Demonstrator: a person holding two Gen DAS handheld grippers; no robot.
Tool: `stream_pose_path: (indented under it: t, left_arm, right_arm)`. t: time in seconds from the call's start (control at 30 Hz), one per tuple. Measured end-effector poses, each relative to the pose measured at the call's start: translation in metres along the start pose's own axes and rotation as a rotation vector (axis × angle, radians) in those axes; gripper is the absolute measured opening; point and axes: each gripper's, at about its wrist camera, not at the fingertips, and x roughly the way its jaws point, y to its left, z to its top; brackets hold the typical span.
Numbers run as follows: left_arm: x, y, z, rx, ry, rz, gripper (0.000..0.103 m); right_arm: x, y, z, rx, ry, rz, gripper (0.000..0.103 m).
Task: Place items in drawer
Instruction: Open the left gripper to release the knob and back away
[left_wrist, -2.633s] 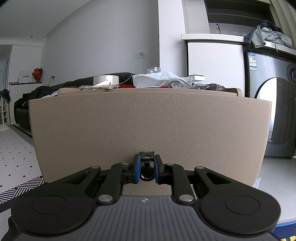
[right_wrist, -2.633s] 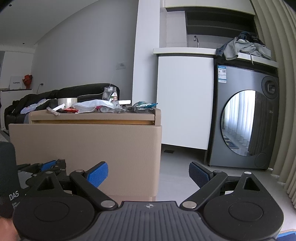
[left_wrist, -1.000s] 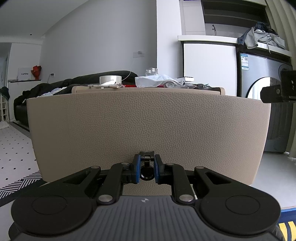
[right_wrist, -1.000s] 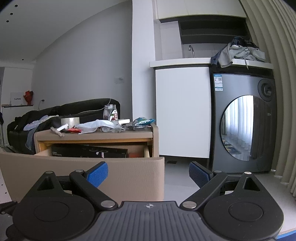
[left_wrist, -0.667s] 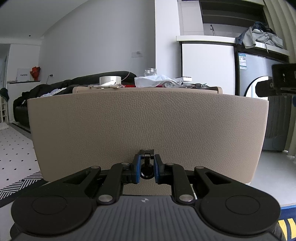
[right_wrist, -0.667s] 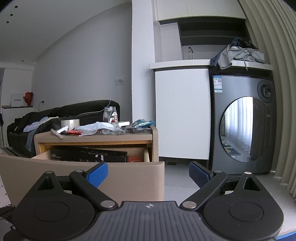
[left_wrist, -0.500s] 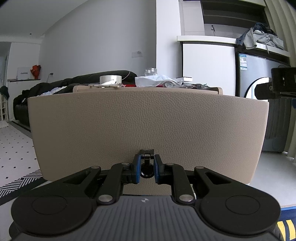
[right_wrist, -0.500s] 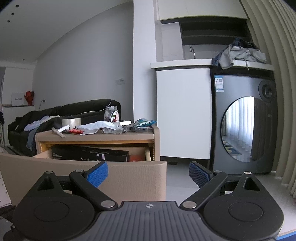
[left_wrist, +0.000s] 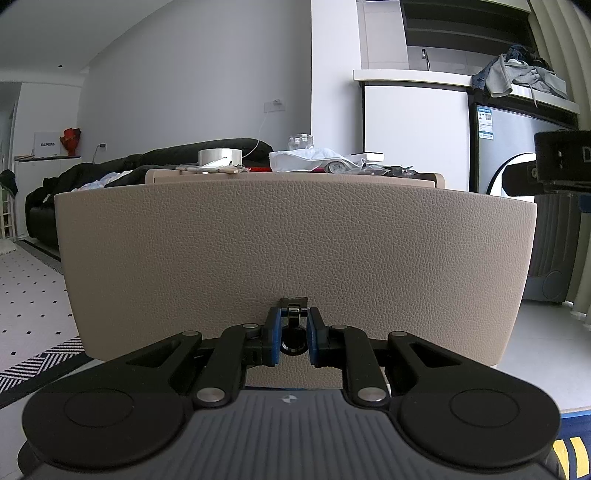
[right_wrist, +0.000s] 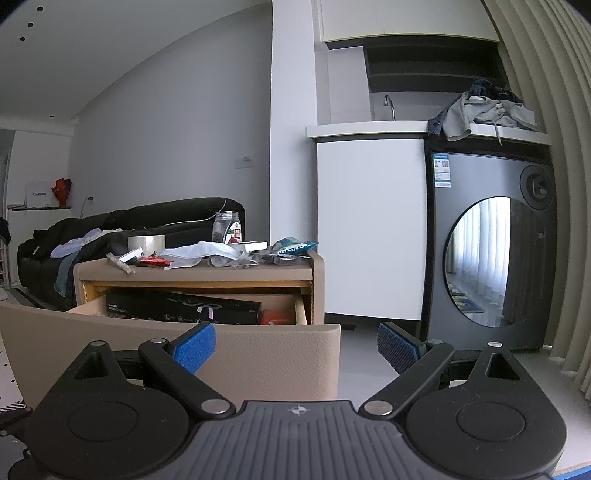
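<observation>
The drawer of the beige cabinet stands pulled out, its leather-grained front filling the left wrist view. The left gripper is clamped on the small black ring pull low at the middle of that front, blue pads pressed to either side of it. Inside the drawer, toward the back, lies a long black box with white lettering too small to read, and something red sits at its right end, against the drawer's right wall.

The right gripper hangs just off the drawer front's right corner, its blue pads wide apart and holding nothing.

On the cabinet top, a roll of clear tape stands near the left edge with a red wrapper in front of it. A crumpled white bag lies at the middle, a clear jar with a red-and-white label behind it, and a teal snack packet at the right edge; its print is illegible.

Behind, a black sofa runs along the wall. To the right is a grey washer with a blue-and-white energy sticker, clothes heaped above it. Far left, a white sign reads "CAPENS", as best I can make out.
</observation>
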Motion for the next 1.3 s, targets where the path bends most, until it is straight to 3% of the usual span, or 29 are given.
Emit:
stream_pose_path:
  t: [0.5,1.3]
  left_arm:
    - [-0.008,0.006,0.002,-0.007,0.002,0.006,0.016]
    - [-0.023,0.022,0.033,-0.015,-0.042,0.012,0.017]
  right_arm:
    - [0.0,0.003,-0.004,-0.003,0.004,0.0,0.096]
    - [0.001,0.008,0.002,0.02,-0.001,0.034,0.096]
